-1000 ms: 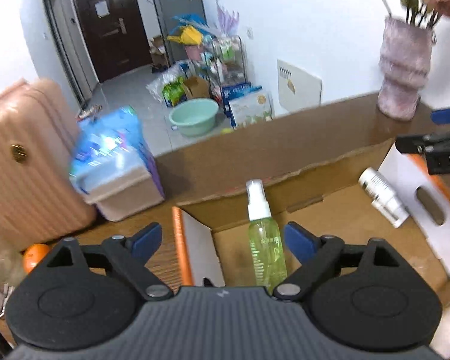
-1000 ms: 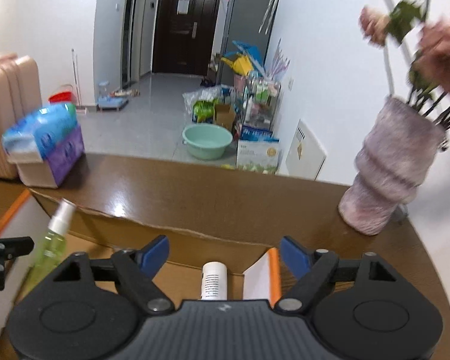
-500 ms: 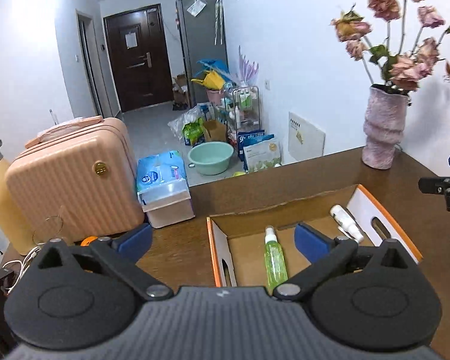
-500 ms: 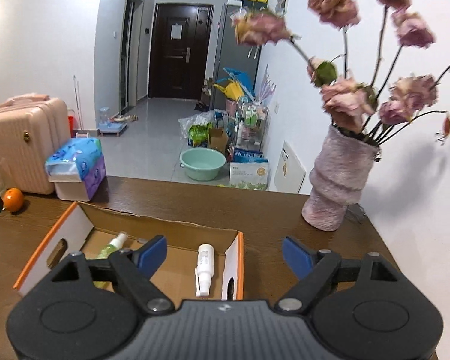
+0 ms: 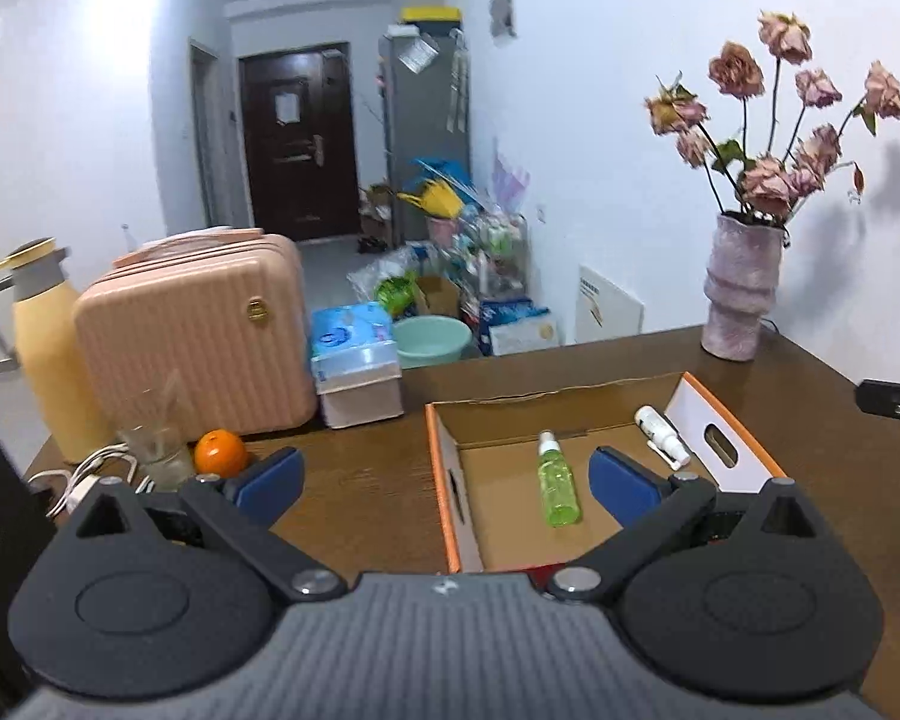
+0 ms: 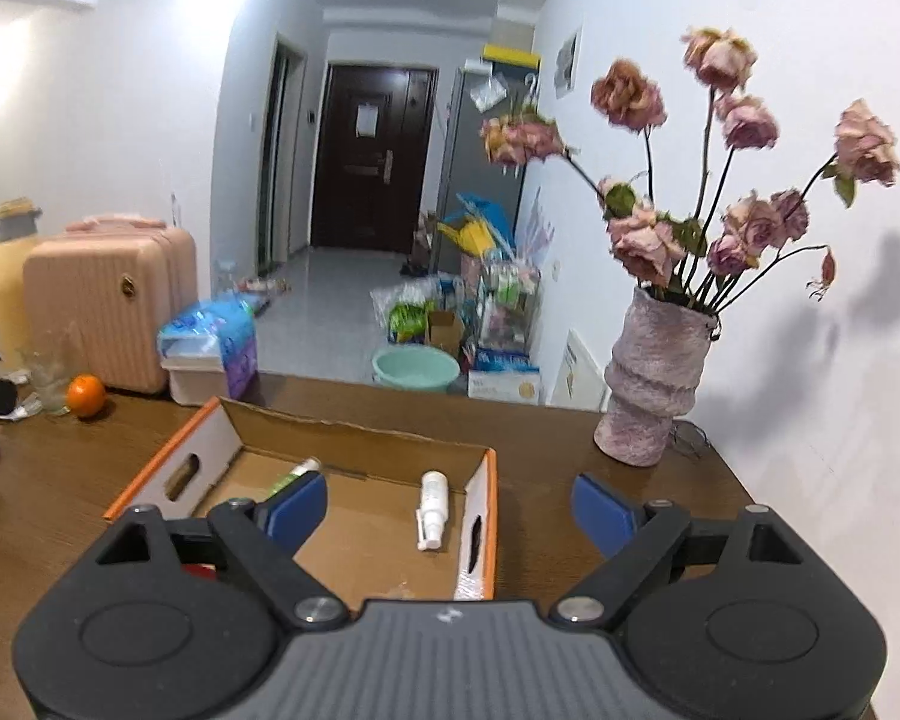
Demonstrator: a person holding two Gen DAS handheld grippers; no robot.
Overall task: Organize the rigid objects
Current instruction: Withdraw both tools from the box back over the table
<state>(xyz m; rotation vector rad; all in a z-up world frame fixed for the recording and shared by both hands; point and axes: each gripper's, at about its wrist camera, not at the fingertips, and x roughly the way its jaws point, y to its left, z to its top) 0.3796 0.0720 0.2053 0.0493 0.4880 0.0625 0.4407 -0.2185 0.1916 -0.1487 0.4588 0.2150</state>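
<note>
Left gripper [image 5: 444, 477] and right gripper [image 6: 449, 507]: grey ribbed housing, small white logo, two black round-based arms, silver pivot screws, triangular cut-outs, blue pads [image 5: 270, 483] on each finger.

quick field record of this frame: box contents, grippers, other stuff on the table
box: open cardboard, orange edges, on table
in box: green spray bottle and white spray bottle, both lying flat, apart
left gripper: open, empty
right gripper: open, empty, jaws have just been opening
also on table: vase, orange, glass, tissue box
</note>
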